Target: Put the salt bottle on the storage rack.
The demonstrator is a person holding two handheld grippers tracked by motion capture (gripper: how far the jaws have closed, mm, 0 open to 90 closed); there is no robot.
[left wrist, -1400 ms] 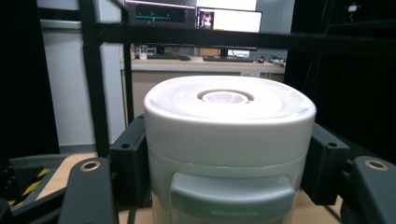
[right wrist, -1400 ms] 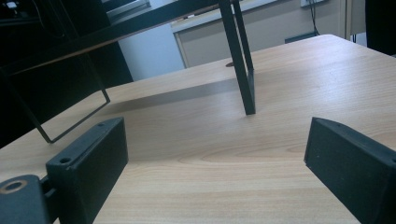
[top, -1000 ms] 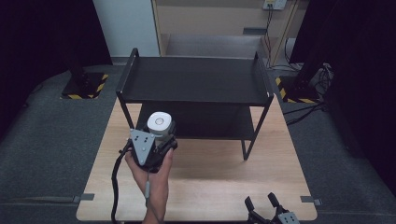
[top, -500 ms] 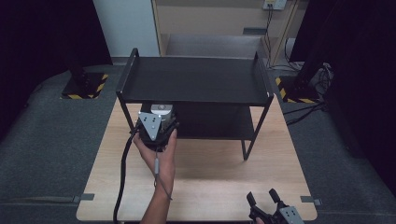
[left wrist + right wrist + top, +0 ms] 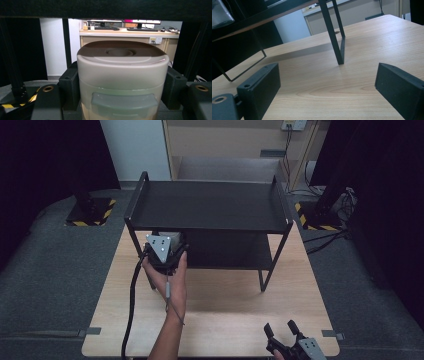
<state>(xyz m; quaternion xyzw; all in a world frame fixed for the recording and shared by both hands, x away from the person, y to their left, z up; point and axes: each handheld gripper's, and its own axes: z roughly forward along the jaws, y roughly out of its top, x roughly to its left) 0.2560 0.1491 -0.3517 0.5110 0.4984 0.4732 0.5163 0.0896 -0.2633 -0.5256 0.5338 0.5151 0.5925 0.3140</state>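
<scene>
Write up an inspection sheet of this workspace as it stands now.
Surface: light wooden table, bare in front of the shelf.
Job's things: black two-tier metal shelf standing on the table; a cream lidded canister gripped between the left tongs' jaws, at the shelf's lower tier on its left side.
Clutter: nothing seen.
Grippers: left tongs shut on the canister; right tongs open, low over the table's near right corner, holding nothing.
Cables: black cable trailing from the left tongs off the near edge; loose cables on the floor at right.
Surroundings: grey carpet, cabinet behind, hazard-striped bases on the floor.
</scene>
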